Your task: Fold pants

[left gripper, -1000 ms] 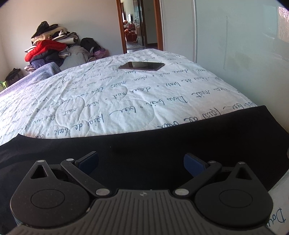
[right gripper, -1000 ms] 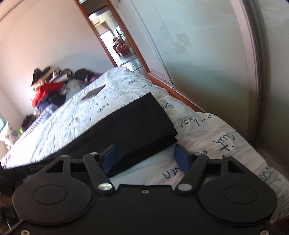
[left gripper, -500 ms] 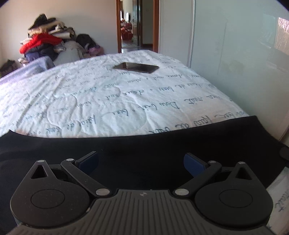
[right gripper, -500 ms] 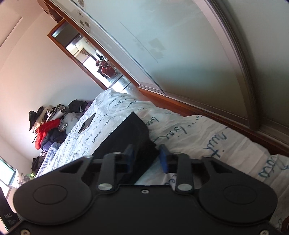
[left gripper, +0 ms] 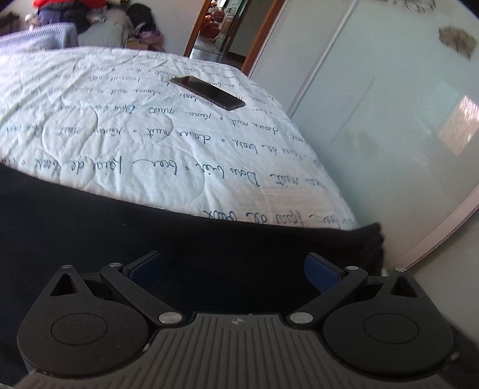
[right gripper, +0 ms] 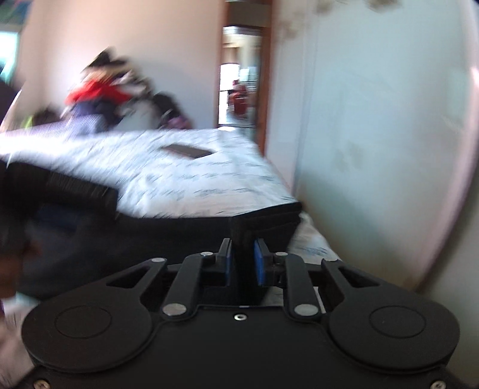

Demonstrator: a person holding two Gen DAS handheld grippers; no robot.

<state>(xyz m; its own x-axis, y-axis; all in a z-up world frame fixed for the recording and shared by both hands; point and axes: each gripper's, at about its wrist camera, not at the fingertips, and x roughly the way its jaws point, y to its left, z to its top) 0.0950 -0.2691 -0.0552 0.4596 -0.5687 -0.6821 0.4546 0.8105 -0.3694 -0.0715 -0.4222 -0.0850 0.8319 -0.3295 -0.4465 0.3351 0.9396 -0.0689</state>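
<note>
Black pants [left gripper: 209, 239] lie across the near end of a white quilted bed [left gripper: 149, 143] printed with blue script. My left gripper [left gripper: 233, 266] hovers just over the dark cloth, its blue pads wide apart and nothing between them. In the blurred right wrist view, my right gripper [right gripper: 243, 260] is closing, and its blue pads pinch the folded end of the pants [right gripper: 263, 221], which stands up off the bed near the right edge. The rest of the pants stretches away to the left.
A dark phone [left gripper: 208, 92] lies on the quilt further back. A frosted sliding wardrobe door [left gripper: 374, 104] runs close along the bed's right side. A heap of clothes [right gripper: 101, 89] sits beyond the bed, and an open doorway [left gripper: 221, 27] is behind.
The right gripper's jaws have gone from wide apart to pinching the pants' end, and it has rolled and lifted with the cloth. The left gripper has tilted over the pants and stays open.
</note>
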